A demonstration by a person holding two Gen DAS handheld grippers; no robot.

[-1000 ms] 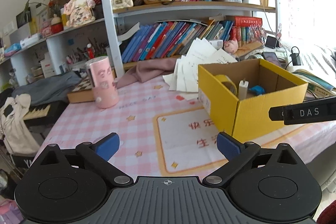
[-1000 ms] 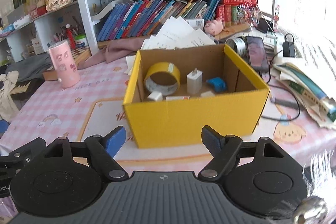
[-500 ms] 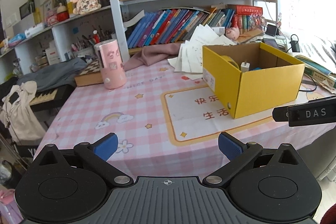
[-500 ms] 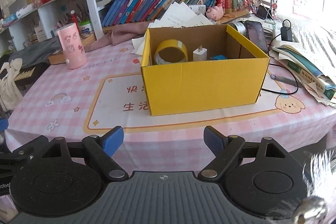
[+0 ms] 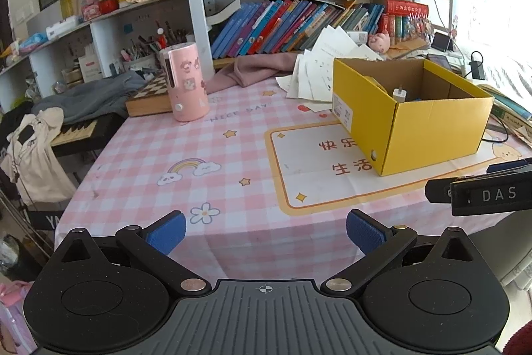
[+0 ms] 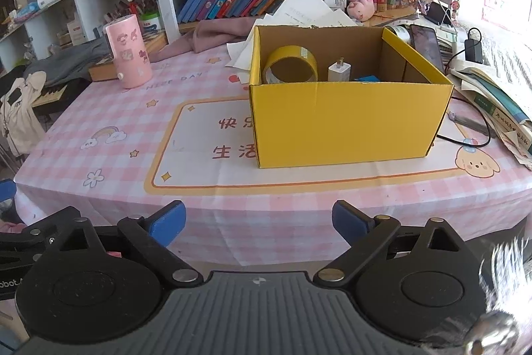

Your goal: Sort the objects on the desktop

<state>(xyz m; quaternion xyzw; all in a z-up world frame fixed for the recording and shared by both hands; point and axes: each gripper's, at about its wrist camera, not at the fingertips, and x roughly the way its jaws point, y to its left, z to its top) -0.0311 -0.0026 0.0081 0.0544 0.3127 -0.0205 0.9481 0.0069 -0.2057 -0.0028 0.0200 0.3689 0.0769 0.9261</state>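
A yellow cardboard box (image 6: pixel 349 122) stands on the pink checked tablecloth (image 6: pixel 99 135); it also shows in the left wrist view (image 5: pixel 432 129). Inside it are a yellow tape roll (image 6: pixel 291 64), a white charger plug (image 6: pixel 339 70) and a blue item (image 6: pixel 367 78). My left gripper (image 5: pixel 264 233) is open and empty, off the table's front edge. My right gripper (image 6: pixel 257 222) is open and empty, in front of the box and off the table edge.
A pink cylinder (image 5: pixel 184 82) stands at the back left beside a chessboard (image 5: pixel 149 95). Loose papers (image 6: pixel 299 9), a pink cloth (image 6: pixel 216 36), a phone (image 6: pixel 425 44), cables and books (image 6: pixel 495 99) lie behind and right of the box. Bookshelves line the back.
Both grippers have pulled back from the box toward and past the table's front edge. Both stay open and empty.
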